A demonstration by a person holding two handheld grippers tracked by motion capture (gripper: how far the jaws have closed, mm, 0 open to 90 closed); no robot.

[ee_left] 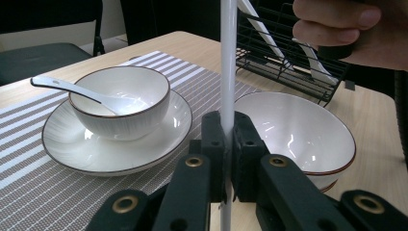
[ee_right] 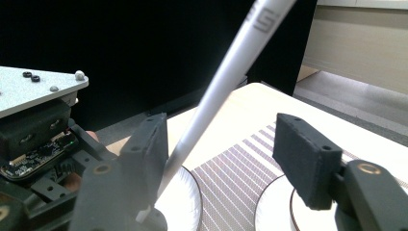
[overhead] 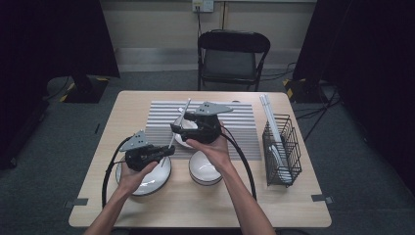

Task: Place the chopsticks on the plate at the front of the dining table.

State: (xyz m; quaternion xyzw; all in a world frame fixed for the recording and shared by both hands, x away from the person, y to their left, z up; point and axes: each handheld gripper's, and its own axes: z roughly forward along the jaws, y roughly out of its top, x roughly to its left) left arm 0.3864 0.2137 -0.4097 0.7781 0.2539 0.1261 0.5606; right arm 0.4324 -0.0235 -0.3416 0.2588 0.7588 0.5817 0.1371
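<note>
A black wire rack (overhead: 281, 149) holding white utensils stands at the right of the pale wooden worktop (overhead: 98, 196), and a black folding chair (overhead: 232, 58) sits beyond its far edge at the top of the frame. On the grey striped placemat (overhead: 244, 122) a white bowl with a white spoon rests on a white plate (ee_left: 72, 149); a second white bowl (overhead: 204, 169) sits lower centre, another white plate (overhead: 152, 180) lower left.

The left gripper (overhead: 166, 151), held low at centre left, has its jaws clamped tight on a thin white chopstick (ee_left: 227, 67) standing upright. The right gripper (overhead: 180, 128), gripped from below at centre, has jaws spread wide; the chopstick leans against one pad, unpinched.
</note>
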